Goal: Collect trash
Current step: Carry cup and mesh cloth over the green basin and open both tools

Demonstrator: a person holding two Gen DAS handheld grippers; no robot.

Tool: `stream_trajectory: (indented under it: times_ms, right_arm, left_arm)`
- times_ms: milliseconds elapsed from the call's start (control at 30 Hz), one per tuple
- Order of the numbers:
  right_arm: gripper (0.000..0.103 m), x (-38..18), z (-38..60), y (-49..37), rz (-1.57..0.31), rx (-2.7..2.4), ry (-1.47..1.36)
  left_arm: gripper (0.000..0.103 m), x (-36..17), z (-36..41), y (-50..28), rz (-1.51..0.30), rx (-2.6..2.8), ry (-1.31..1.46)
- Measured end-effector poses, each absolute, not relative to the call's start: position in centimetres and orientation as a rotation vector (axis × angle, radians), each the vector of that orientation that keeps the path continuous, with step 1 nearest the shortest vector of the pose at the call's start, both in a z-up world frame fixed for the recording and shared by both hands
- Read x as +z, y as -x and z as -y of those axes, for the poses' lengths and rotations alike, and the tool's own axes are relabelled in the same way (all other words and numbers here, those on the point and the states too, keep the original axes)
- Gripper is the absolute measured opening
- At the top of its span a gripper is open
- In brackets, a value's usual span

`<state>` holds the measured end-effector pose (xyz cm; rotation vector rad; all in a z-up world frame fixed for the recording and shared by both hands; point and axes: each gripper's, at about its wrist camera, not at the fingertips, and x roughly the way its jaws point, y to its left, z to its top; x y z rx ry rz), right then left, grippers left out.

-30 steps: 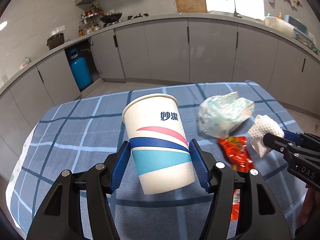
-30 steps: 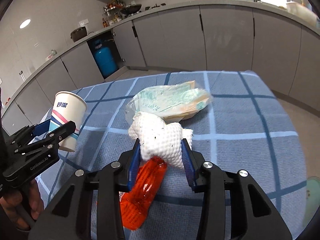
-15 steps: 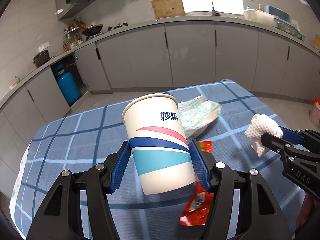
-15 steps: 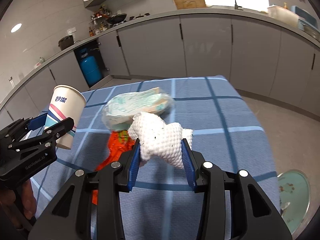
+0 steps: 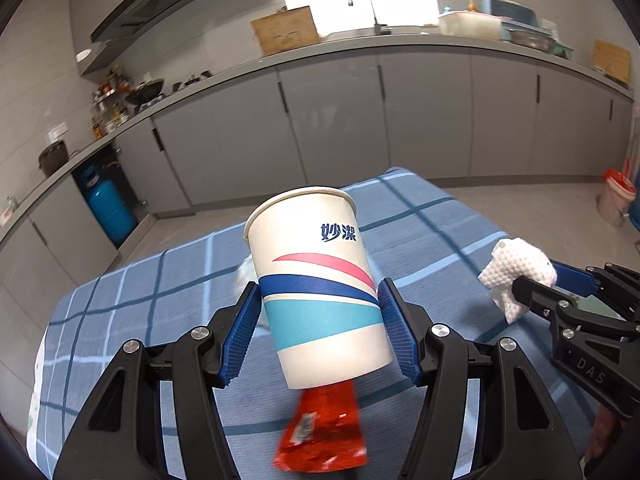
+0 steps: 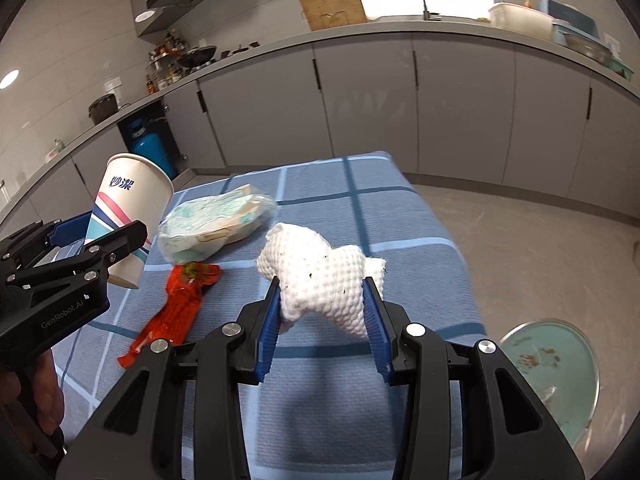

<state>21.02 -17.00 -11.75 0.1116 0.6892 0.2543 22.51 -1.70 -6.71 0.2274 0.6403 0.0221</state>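
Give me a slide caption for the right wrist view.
Right hand-held gripper holding a crumpled paper towel above the checked tablecloth, red wrapper left behind.

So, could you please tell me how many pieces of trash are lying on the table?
2: a red wrapper near the left edge and a clear bag behind it. More may be hidden behind the grippers.

A table covered with a blue cloth (image 6: 400, 216) checked in darker and paler blue lines stands out from the grey kitchen cabinets. Two things lie on it. A crumpled clear plastic bag (image 6: 216, 228) with pale green print and something tan inside rests toward the far left part. Just in front of it lies a flattened red snack wrapper (image 6: 176, 304), its near end pointing toward the table's left edge. The two look close to touching.
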Motion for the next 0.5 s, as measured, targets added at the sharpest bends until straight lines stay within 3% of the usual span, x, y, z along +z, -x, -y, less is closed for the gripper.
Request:
stream_trajectory:
  times_ms: [500]
  right_arm:
    - [0.041,-13.3,28.1,-18.5,-0.697,0.042,-0.181]
  left_arm:
    - [0.06,-7.0,13.1,-21.9,-0.613,-0.229,-0.287]
